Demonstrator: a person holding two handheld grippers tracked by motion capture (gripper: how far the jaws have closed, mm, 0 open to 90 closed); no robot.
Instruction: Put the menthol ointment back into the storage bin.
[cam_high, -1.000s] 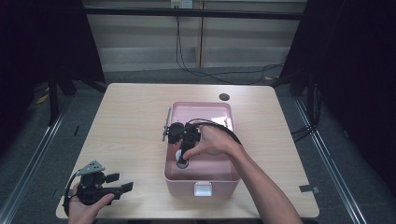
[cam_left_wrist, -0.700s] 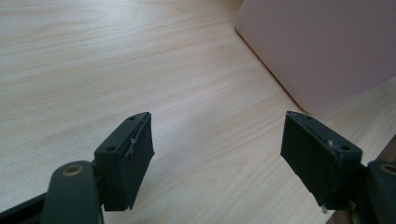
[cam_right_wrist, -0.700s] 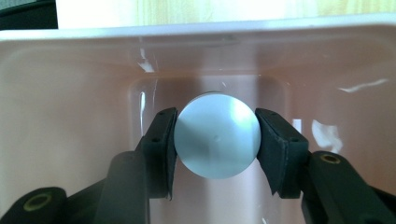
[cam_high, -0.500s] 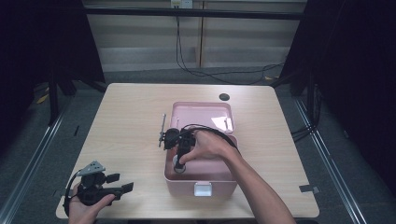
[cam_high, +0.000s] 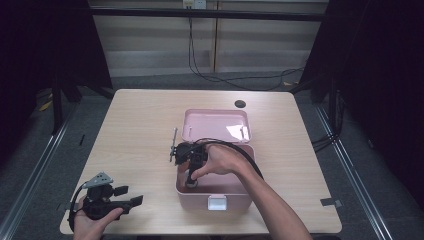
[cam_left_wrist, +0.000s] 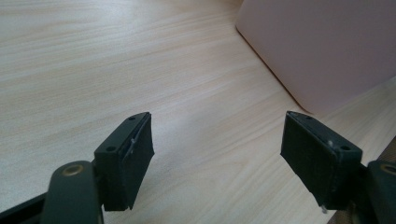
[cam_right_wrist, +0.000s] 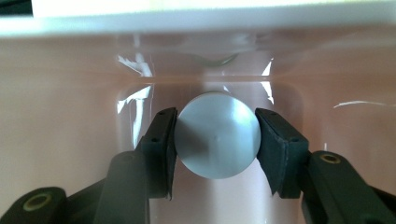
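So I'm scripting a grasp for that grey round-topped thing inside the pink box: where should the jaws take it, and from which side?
Grip the grey round cap across its widest part, jaws on opposite sides, as the right gripper has it. Come from above: the pink box walls close off the sides, and only its open top gives access.

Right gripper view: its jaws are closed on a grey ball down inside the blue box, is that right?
Not quite: the box is pink, not blue. The right gripper view shows the right gripper with both jaws pressed against the grey ball inside pink walls.
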